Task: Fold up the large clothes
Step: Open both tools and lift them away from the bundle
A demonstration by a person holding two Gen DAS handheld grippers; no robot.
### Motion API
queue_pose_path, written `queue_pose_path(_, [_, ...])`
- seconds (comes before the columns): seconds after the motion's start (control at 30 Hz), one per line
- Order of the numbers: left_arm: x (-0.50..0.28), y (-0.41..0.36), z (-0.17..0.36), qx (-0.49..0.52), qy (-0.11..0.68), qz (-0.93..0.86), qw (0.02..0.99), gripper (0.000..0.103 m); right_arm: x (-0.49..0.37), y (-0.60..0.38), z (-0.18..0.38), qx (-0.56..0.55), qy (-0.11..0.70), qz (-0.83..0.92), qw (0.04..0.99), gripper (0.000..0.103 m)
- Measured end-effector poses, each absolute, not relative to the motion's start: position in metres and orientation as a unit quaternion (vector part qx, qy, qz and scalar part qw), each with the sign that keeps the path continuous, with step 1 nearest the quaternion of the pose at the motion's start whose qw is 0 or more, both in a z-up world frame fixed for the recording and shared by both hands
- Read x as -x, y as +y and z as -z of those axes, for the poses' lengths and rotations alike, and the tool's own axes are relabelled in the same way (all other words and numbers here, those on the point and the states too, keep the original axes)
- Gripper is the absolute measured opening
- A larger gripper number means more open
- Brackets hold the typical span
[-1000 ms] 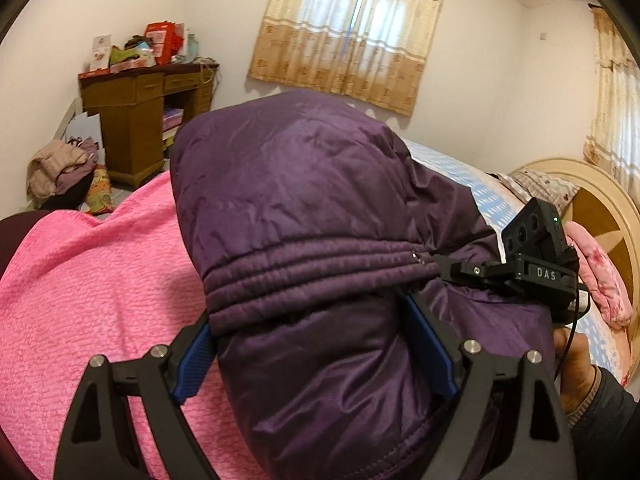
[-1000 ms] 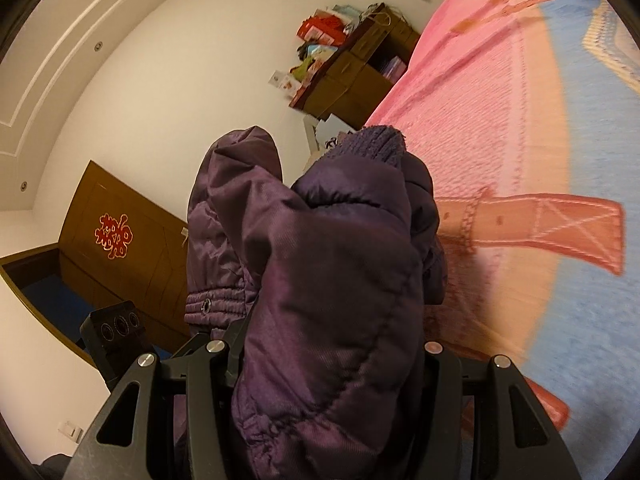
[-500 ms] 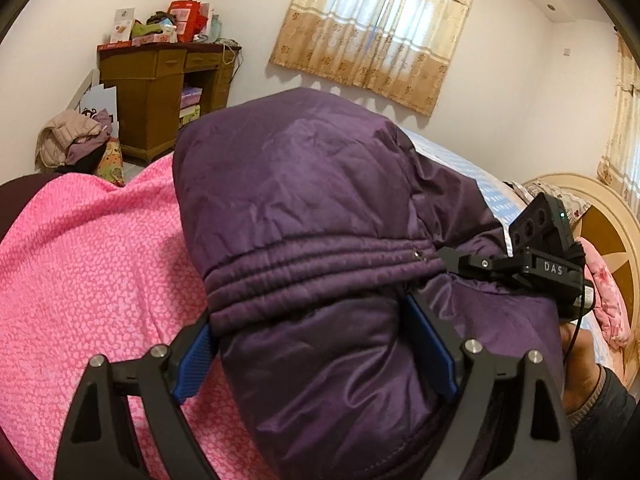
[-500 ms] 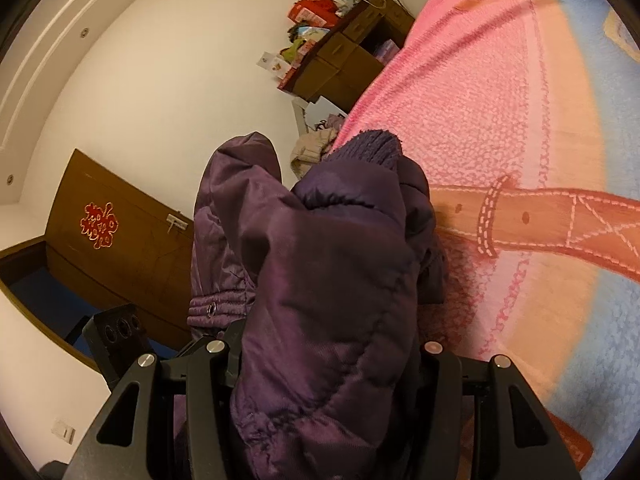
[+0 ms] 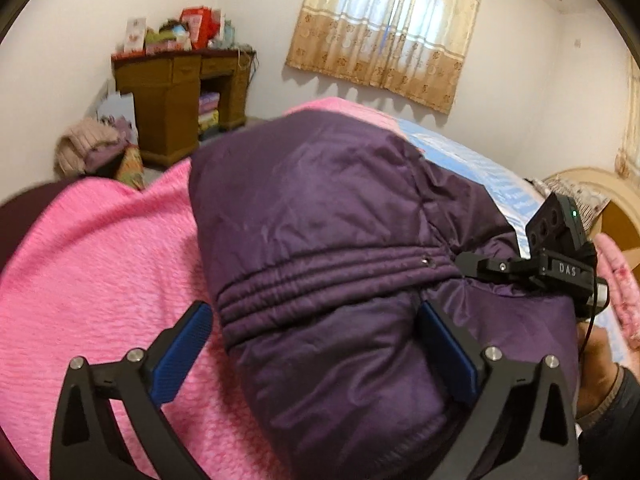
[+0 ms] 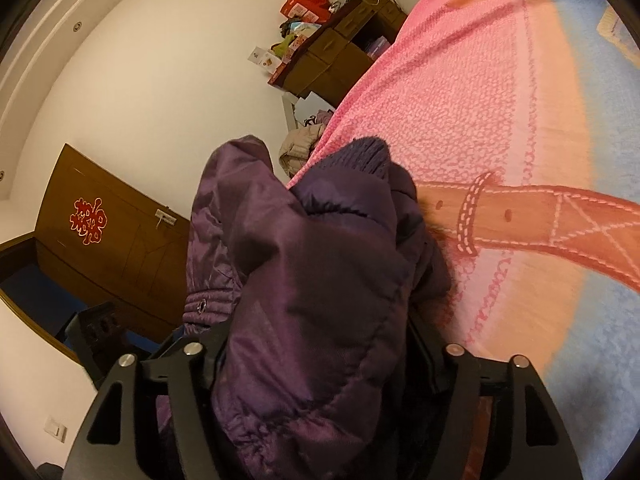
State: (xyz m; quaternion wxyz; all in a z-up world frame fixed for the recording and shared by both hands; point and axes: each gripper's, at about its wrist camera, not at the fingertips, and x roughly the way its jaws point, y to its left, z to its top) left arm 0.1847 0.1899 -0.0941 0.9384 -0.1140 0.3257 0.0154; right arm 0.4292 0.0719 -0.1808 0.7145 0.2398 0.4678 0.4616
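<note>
A folded purple padded jacket [image 5: 320,200] rests on the bed's pink blanket [image 5: 100,280]. My left gripper [image 5: 312,312] straddles its near end and its jaws are opening. The left blue pad [image 5: 180,356] stands clear of the fabric, while the right pad lies against it. In the right wrist view the jacket [image 6: 304,264] bulges up between the fingers of my right gripper [image 6: 316,328], whose jaws are also opening, with dark gaps on both sides. The right gripper [image 5: 560,264] also shows at the jacket's right side, held by a person's hand [image 5: 596,364].
A wooden desk [image 5: 176,92] piled with boxes stands by the far wall, with a heap of clothes [image 5: 92,152] on the floor beside it. There is a curtained window [image 5: 384,20] behind the bed, a rounded headboard [image 5: 616,208] at right and a brown door [image 6: 104,240].
Both grippers' jaws have spread wider around the jacket. The left gripper's left pad has come off the fabric. The jacket lies where it was on the blanket.
</note>
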Motion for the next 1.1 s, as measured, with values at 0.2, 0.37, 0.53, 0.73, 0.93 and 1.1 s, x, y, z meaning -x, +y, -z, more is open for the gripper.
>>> queue_pose_path(0.2, [-0.142, 0.172, 0.059, 0.060, 0.286, -0.029, 0.956, 0.103, -0.411, 0.038, 0.147, -0.245, 0.440, -0.428, 0.751, 0.072])
queue_pose_path(0.37, [-0.102, 0.161, 0.036, 0.027, 0.258, -0.041, 0.965, 0.103, -0.363, 0.004, 0.093, -0.209, 0.380, -0.363, 0.825, 0.073])
queue_pose_path(0.53, [-0.078, 0.161, 0.026, 0.018, 0.249, -0.045, 0.967, 0.103, -0.296, -0.007, 0.054, -0.142, 0.321, -0.314, 0.882, 0.081])
queue_pose_path(0.73, [-0.065, 0.159, 0.007, 0.024, 0.226, -0.046, 0.973, 0.103, -0.241, 0.007, 0.024, -0.082, 0.275, -0.310, 0.906, 0.082])
queue_pose_path(0.93, [-0.061, 0.156, -0.003, 0.028, 0.208, -0.042, 0.977, 0.103, -0.215, 0.016, 0.011, -0.050, 0.258, -0.317, 0.911, 0.082])
queue_pose_path(1.1, [-0.061, 0.156, -0.003, 0.031, 0.202, -0.039, 0.978, 0.103, -0.203, 0.022, 0.009, -0.038, 0.252, -0.324, 0.911, 0.082])
